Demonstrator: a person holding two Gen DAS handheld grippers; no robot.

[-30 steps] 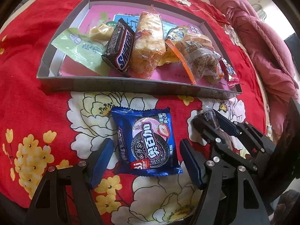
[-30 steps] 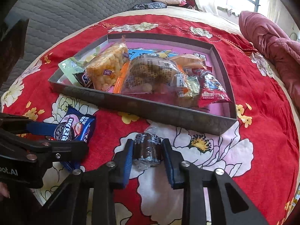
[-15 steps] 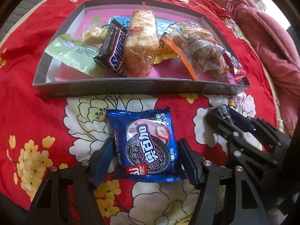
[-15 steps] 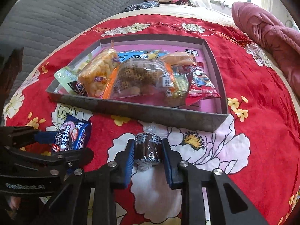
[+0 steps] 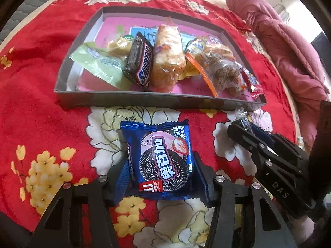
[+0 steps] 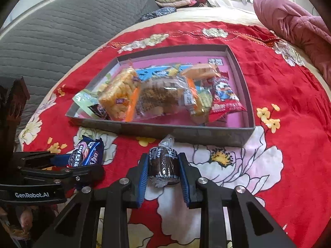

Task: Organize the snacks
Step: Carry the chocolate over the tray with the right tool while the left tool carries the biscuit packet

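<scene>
1. Blue pads of the left gripper (image 5: 160,177) press both side edges of the cookie pack (image 5: 160,161); the jaws are clamped on it, and the pack's sides buckle upward between them.
2. Blue pads of the right gripper (image 6: 164,171) are closed against the dark roll (image 6: 163,165), a small wrapped snack with a clear twisted end pointing forward.
3. Both held snacks sit over the red cloth (image 5: 37,107) with its flower print, just short of the box (image 6: 206,133).
4. The right gripper lies to the right of the left one, a little further forward.
5. Ahead of both grippers, the box's grey near wall runs crosswise.
6. Inside the box, left to right from the left gripper: a green packet (image 5: 97,62), a Snickers bar (image 5: 140,64), a rice-cracker pack (image 5: 167,60), a clear bag (image 5: 221,72) with an orange edge, and a red packet (image 6: 224,99).
7. Beyond the box, at far right, lies a pink quilt (image 5: 289,47).
</scene>
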